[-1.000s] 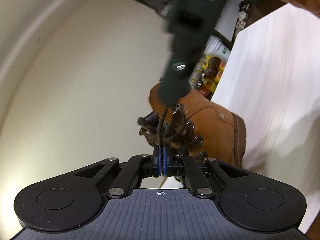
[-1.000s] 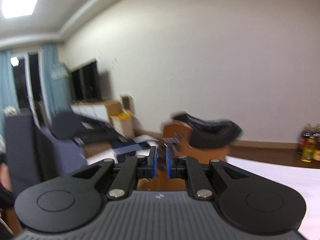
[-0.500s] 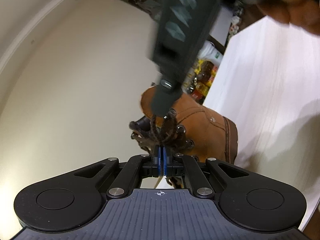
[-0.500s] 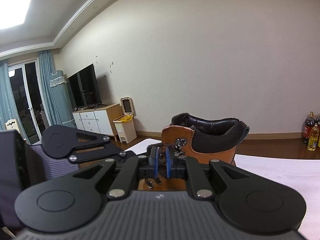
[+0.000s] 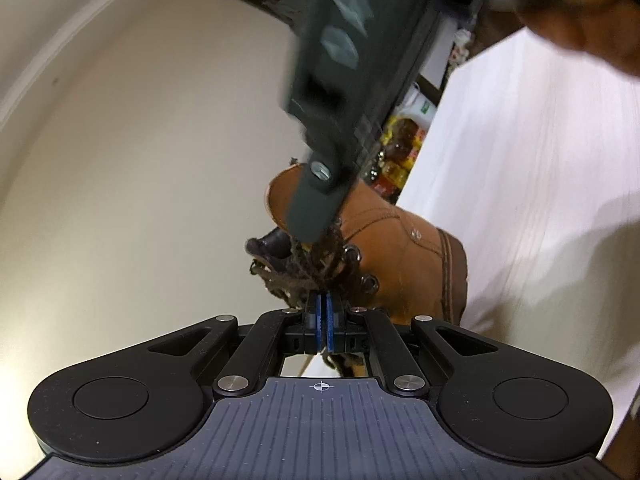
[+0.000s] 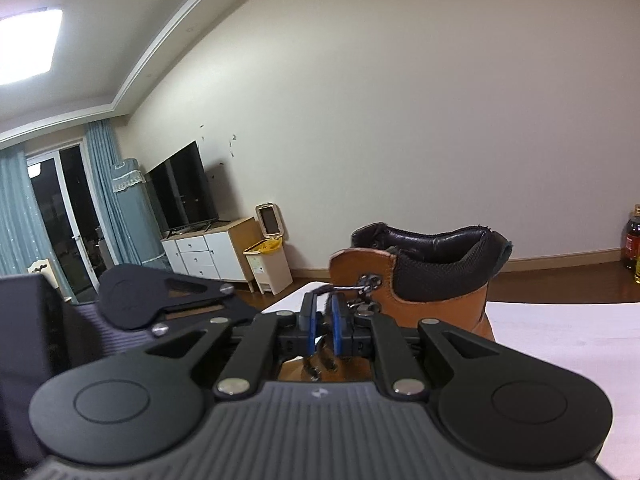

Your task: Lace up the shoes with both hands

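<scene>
A tan leather boot [image 5: 404, 248] with a black padded collar [image 6: 436, 252] stands at the edge of the white table [image 5: 520, 152]. Its dark brown lace [image 5: 316, 276] bunches over the metal hooks. My left gripper [image 5: 322, 300] is shut on a strand of that lace, right in front of the eyelets. My right gripper [image 6: 323, 306] is at the boot's top hook [image 6: 368, 282], jaws a narrow gap apart, with a lace strand crossing just past its tips. In the left wrist view the right gripper's dark body [image 5: 344, 92] comes down from above, blurred, and hides the upper hooks.
A person's hand [image 5: 584, 4] shows at the top right. The left gripper's black body [image 6: 160, 300] lies to the left of the right one. Bottles [image 5: 400, 152] stand on the floor past the table edge. A TV cabinet [image 6: 208, 248] and a bin [image 6: 268, 264] stand by the wall.
My right gripper has come in close to the boot's top hooks and rolled a little. The left gripper has kept its hold on the lace in the same place.
</scene>
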Action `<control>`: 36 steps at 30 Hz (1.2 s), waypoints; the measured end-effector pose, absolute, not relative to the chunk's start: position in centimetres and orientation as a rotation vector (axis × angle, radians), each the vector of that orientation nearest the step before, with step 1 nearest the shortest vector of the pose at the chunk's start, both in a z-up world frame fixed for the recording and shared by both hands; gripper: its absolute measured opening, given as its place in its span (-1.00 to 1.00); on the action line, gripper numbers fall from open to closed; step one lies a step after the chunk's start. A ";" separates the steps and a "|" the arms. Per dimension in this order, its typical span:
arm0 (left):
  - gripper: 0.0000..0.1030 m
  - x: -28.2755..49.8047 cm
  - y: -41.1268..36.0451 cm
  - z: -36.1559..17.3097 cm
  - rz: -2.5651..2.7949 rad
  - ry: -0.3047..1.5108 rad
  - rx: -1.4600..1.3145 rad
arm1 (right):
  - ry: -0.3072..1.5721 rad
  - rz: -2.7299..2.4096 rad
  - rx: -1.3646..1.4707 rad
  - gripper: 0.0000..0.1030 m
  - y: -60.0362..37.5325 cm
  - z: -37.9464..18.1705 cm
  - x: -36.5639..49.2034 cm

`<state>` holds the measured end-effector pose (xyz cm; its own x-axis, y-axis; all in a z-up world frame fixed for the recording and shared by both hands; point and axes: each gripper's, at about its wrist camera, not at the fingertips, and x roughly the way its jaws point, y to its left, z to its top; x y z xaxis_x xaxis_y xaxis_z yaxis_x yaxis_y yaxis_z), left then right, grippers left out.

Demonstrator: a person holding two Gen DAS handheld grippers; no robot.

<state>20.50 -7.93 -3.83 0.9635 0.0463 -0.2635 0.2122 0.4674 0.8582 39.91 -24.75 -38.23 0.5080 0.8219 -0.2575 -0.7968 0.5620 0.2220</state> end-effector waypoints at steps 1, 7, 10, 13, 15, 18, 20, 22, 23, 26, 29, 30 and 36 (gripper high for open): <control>-0.95 20.3 -8.0 -3.9 -0.107 0.259 1.099 | 0.350 0.992 0.101 -0.79 -24.8 -38.1 39.9; -0.95 19.1 -8.2 -3.9 -0.158 0.224 1.165 | 0.384 0.976 0.120 -0.78 -23.9 -38.4 41.2; -0.94 19.3 -8.4 -4.0 -0.170 0.221 1.172 | 0.394 0.948 0.140 -0.78 -24.0 -38.9 41.7; -0.94 19.6 -8.3 -3.5 -0.147 0.227 1.124 | 0.392 0.952 0.178 -0.78 -24.5 -39.0 41.9; -0.94 19.7 -8.1 -3.2 -0.131 0.228 1.099 | 0.385 0.958 0.163 -0.78 -24.6 -38.9 41.7; -0.94 20.2 -7.8 -2.7 -0.099 0.234 1.071 | 0.369 0.957 0.160 -0.78 -25.0 -38.8 41.5; -0.94 20.4 -7.5 -2.7 -0.083 0.238 1.054 | 0.369 0.949 0.171 -0.78 -25.4 -38.8 41.4; -0.94 20.7 -7.2 -2.5 -0.064 0.236 1.025 | 0.384 0.949 0.170 -0.77 -25.5 -39.0 41.5; -0.94 20.8 -7.1 -2.4 -0.056 0.234 1.012 | 0.392 0.955 0.167 -0.77 -25.4 -39.1 41.5; -0.94 20.8 -6.9 -2.1 -0.056 0.224 0.986 | 0.408 0.977 0.162 -0.77 -24.9 -39.5 41.5; -0.94 20.6 -6.6 -1.6 -0.068 0.200 0.941 | 0.422 0.989 0.172 -0.77 -24.1 -39.7 41.9; -0.94 20.6 -6.5 -1.5 -0.068 0.188 0.927 | 0.425 0.991 0.183 -0.77 -24.1 -39.7 42.1; -0.94 20.6 -6.4 -1.1 -0.067 0.180 0.913 | 0.432 0.985 0.256 -0.77 -24.4 -40.1 42.6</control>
<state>20.61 -6.38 -1.11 0.9828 0.0186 -0.1836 0.1342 0.6107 0.7804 42.57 -24.36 -40.08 0.4781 0.8460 -0.2359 -0.7463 0.5329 0.3989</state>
